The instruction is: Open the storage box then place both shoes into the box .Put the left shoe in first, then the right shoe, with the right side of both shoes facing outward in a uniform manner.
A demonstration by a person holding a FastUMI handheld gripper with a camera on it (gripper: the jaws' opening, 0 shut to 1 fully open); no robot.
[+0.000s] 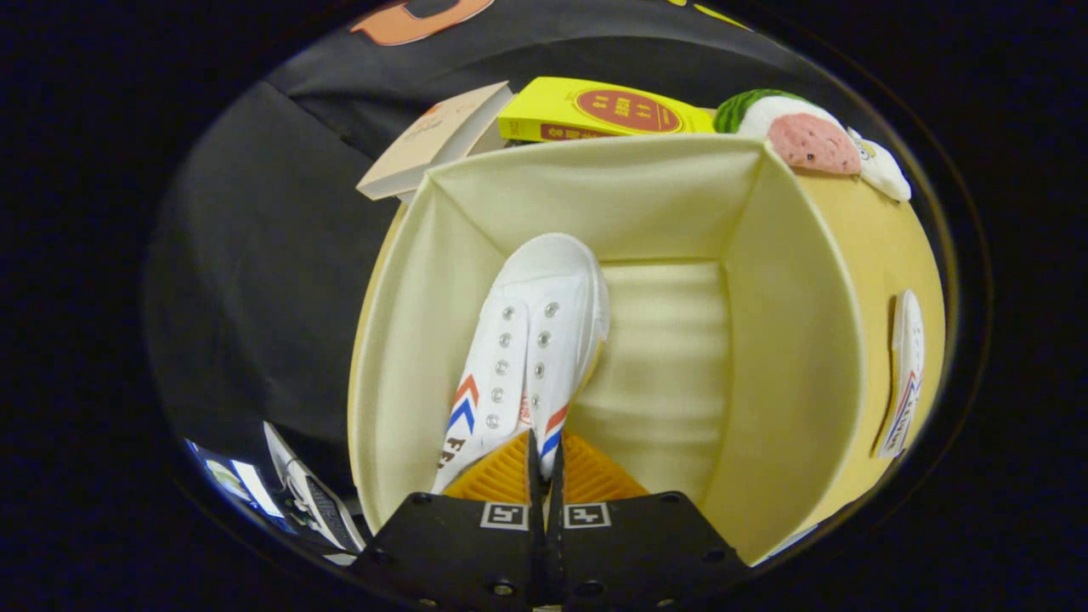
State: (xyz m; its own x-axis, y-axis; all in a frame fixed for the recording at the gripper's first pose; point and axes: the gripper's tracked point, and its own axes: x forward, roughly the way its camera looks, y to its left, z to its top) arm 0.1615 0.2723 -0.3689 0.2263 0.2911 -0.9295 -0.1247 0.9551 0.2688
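So the cream-coloured open-top storage box is already open, filling the middle of the frame, and one white canvas sneaker with red and blue chevron stripes and metal eyelets is down inside it, toe pointing toward the far wall, sitting on the left half of the box floor close to the left wall. The right half of the floor is bare. Going by the task order I'd guess this is the left shoe, but I can't really confirm which foot it is from this angle.

The gripper at the bottom centre of the frame looks pinched nearly closed on the heel end of that sneaker: a thin bit of the shoe's collar seems to run right between the fingers, so I'd say it's got hold of the shoe and hasn't let go yet.

The second white sneaker lies outside the box at the right of the frame, on the yellow tabletop. That one's left to do, along with checking both face the same way.

Behind the box, upper frame: a tan book, a yellow flat box with a red oval label and a watermelon-slice plush toy.
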